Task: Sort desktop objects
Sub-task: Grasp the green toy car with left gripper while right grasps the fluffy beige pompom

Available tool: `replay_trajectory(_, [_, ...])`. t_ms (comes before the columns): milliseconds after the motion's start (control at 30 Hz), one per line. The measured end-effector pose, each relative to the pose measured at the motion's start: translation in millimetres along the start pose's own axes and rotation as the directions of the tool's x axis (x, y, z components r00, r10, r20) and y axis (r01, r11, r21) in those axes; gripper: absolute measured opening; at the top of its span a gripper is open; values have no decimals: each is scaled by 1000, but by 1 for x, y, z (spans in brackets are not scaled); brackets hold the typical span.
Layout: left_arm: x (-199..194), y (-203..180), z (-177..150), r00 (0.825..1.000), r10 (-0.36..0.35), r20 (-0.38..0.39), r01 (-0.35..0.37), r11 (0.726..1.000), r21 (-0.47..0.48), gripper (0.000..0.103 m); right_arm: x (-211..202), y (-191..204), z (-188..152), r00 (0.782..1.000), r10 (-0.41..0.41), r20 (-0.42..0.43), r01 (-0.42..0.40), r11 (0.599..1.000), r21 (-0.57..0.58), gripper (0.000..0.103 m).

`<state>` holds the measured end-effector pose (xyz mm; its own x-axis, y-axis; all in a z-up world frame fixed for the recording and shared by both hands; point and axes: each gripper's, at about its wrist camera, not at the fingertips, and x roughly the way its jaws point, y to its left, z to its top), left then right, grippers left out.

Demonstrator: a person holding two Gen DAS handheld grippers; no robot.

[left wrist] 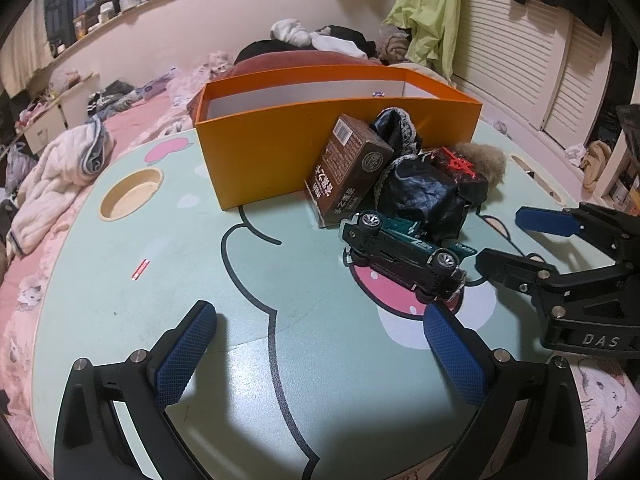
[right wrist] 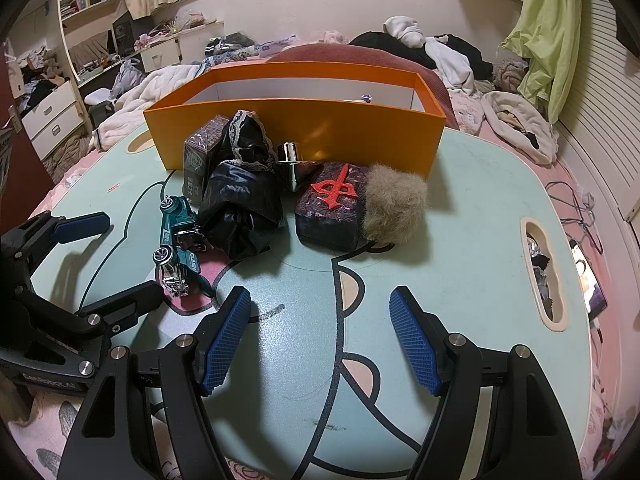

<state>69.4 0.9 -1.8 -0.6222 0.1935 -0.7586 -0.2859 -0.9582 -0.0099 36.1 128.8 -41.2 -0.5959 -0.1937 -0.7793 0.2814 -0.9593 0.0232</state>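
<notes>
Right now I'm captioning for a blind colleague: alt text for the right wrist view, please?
Open right gripper hovers over a mint table, facing a toy car, black bag and furry block before an orange box.

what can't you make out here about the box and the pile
- Orange box floor: both views, hidden by its front wall; only a small purple-white scrap peeks out, too small to identify.
- Shiny metal piece: right view, base hidden behind the black bag.
- Brown carton print: too small to read.
</notes>
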Motion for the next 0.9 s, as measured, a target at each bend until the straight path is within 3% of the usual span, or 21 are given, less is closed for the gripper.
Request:
replay_trajectory(167, [-14,-3,17,994,-84,63,86,996,-22,103,-5,5,-1,1000,0,2,0,1000,3,72])
replay_trajectory(333, [-2,-9,48,986,-162,34,165,981,-98,99,-4,5,-1,1000,0,2,0,1000,4,72])
replay_trajectory(533, [27,-30,56,985,-156,-74,153,987,-38,69,-4,3,-1,1000,1,2,-1,1000,3,72])
replay_trajectory(600, [26,-31,50,982,-179,-67,178,984,-22,50,-4,4,-2,1000,0,2,0,1000,2,72])
replay_trajectory(633, [25,-30,47,982,-177,-68,176,984,-17,46,-4,4,-2,1000,0,2,0,1000,2,72])
replay_trajectory(900, [3,-12,21,987,-159,-29,160,986,44,37,-8,1,-3,1000,-1,3,1,1000,3,72])
